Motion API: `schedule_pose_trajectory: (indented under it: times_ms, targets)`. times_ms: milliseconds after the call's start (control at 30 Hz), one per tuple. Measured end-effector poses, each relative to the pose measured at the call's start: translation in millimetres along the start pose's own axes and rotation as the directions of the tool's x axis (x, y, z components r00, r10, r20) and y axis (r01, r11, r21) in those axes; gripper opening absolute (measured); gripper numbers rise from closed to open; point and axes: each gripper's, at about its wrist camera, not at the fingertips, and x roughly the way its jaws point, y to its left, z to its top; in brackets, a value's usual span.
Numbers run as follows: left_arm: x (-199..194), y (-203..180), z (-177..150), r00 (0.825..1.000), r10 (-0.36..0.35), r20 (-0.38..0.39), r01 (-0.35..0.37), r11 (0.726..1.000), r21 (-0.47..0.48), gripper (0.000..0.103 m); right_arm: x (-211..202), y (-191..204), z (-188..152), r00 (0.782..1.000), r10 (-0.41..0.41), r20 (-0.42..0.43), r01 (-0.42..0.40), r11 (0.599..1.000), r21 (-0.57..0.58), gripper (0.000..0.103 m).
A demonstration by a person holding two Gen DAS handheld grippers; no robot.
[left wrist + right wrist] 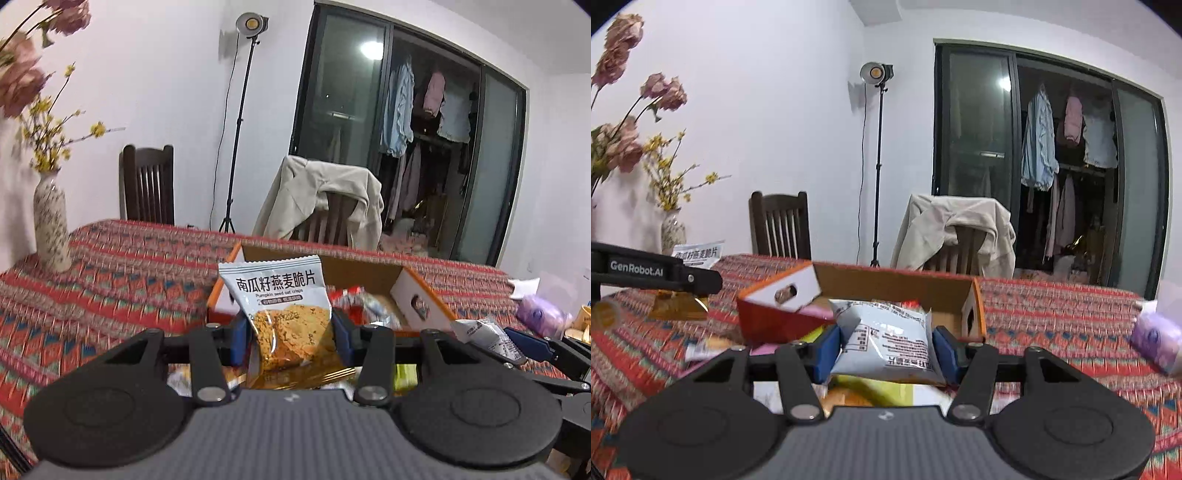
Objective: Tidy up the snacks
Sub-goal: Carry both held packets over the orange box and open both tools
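Plain white walls all round, and a table under a red patterned cloth filling the foreground. A studio light on a tall black stand sits against the wall, switched on, cable hanging down. Two dark wooden chairs at the far side: one bare, the other with a beige jacket thrown over its back. Dark-framed sliding glass doors stand partly open on hanging clothes. A speckled vase holds yellow and pink flowers.
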Motion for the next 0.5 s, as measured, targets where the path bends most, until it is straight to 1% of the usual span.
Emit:
schedule_pose_trajectory:
  times_ms: [133, 300, 500]
  targets:
    - [17, -1, 23, 1.000, 0.003, 0.024, -0.004, 1.000, 0.008, 0.047, 23, -2, 22, 1.000, -0.014, 0.009, 0.014, 1.000, 0.011, 0.055]
    - [43, -3, 46, 0.999, 0.023, 0.050, -0.023, 1.000, -0.002, 0.047, 56, -1, 44, 1.000, -0.023, 0.002, 0.023, 1.000, 0.015, 0.055]
    - [79, -3, 68, 0.998, 0.043, 0.047, -0.042, 0.999, -0.018, 0.047, 95, -3, 61, 0.999, -0.046, -0.016, 0.046, 0.999, 0.012, 0.055]
